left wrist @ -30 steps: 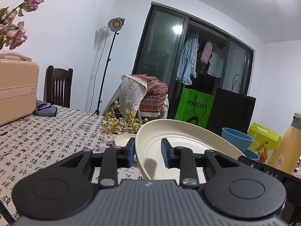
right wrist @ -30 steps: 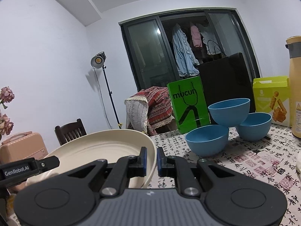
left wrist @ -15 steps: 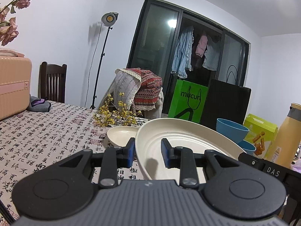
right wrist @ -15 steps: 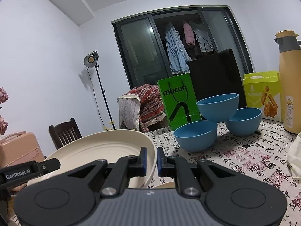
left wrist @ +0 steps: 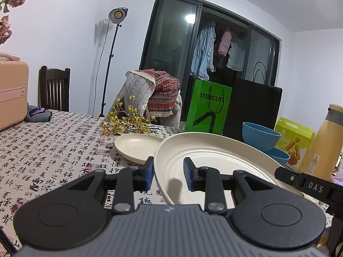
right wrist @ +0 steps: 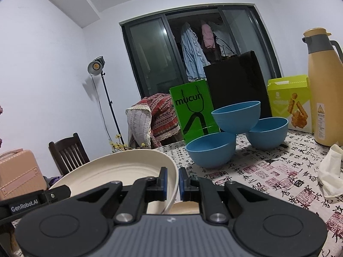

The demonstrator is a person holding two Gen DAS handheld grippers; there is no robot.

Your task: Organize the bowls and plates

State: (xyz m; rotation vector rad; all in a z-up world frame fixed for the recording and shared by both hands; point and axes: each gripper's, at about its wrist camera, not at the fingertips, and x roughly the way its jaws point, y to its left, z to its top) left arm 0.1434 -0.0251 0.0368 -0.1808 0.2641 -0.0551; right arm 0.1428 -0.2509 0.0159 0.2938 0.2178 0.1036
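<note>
both hand-held grippers sank with big cream plate (left wrist: 214, 156); left hand-held gripper (left wrist: 168, 174) straddled rim, grip unclear, right hand-held gripper (right wrist: 171, 182) pinched opposite rim. small plate (left wrist: 139, 147) on bench (left wrist: 53, 150) neared; stacking looked next.

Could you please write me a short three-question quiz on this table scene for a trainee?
1. True or false: the large cream plate is gripped at its rim by both the left tongs and the right tongs.
2. How many blue bowls are in the right wrist view?
3. What lies beyond the small cream plate: A) yellow flower sprigs, B) a kettle, C) a fork?

Key: 1 true; 2 three; 3 A.
</note>
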